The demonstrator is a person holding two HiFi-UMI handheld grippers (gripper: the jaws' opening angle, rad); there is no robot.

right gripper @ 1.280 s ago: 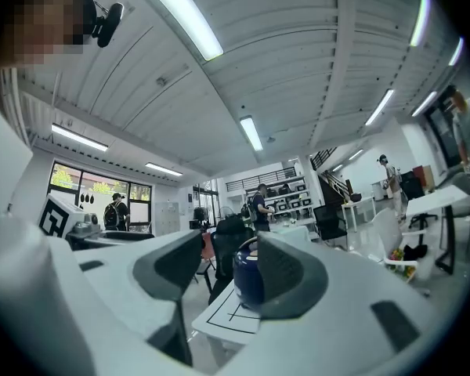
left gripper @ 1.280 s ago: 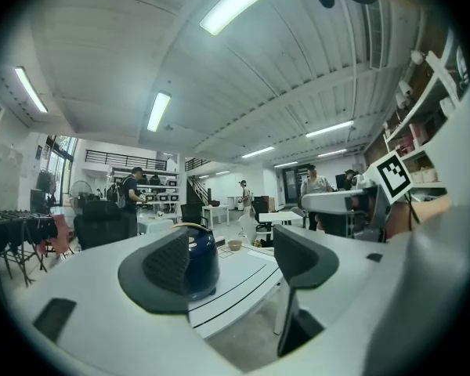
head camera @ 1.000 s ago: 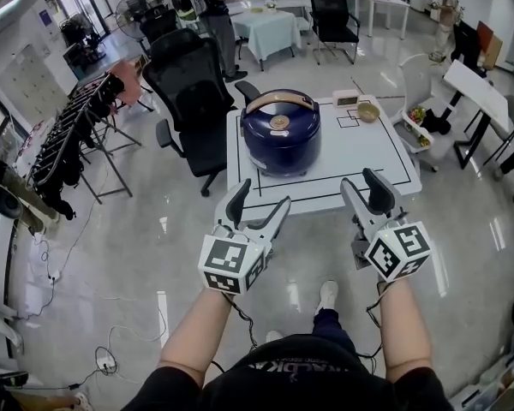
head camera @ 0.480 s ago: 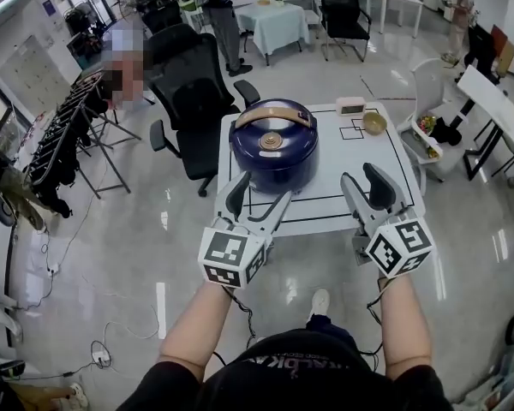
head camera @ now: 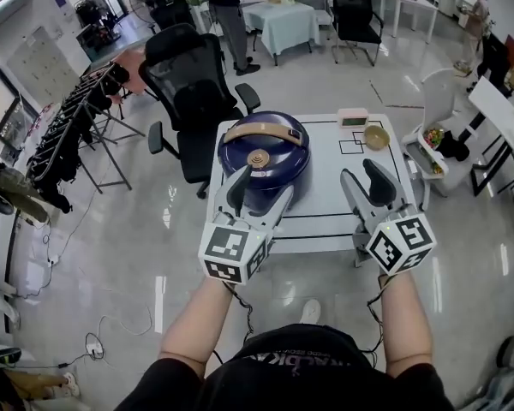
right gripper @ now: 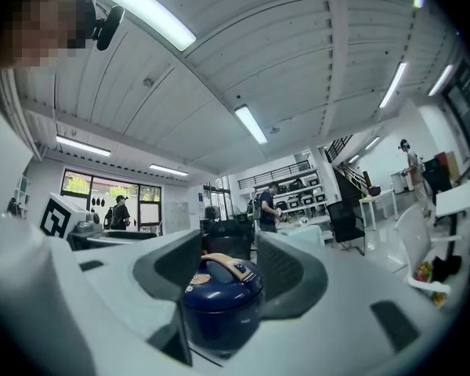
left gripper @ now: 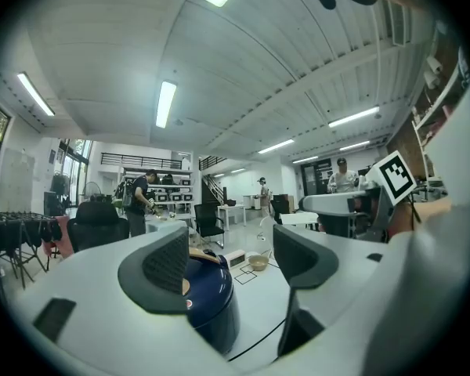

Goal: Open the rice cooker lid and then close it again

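A dark blue rice cooker (head camera: 264, 151) with a tan handle stands, lid down, on the left part of a white table (head camera: 343, 191) marked with black lines. My left gripper (head camera: 259, 191) is open and empty, hanging just in front of the cooker's near side and overlapping it in the head view. In the left gripper view the cooker (left gripper: 211, 308) shows low between the spread jaws of that gripper (left gripper: 231, 257). My right gripper (head camera: 366, 181) is open and empty over the table's front right. In its own view the right gripper (right gripper: 231, 269) frames the cooker (right gripper: 223, 300), still some way off.
A small bowl (head camera: 375, 136) and a small white box (head camera: 353, 117) sit at the table's far right. A black office chair (head camera: 193, 88) stands behind the table, a white chair (head camera: 435, 114) to its right, a clothes rack (head camera: 68, 131) at the left. A person (head camera: 231, 11) stands far back.
The view has closed in on the table: the cooker is nearer and now sits right behind my left gripper. Both grippers have stayed open and empty.
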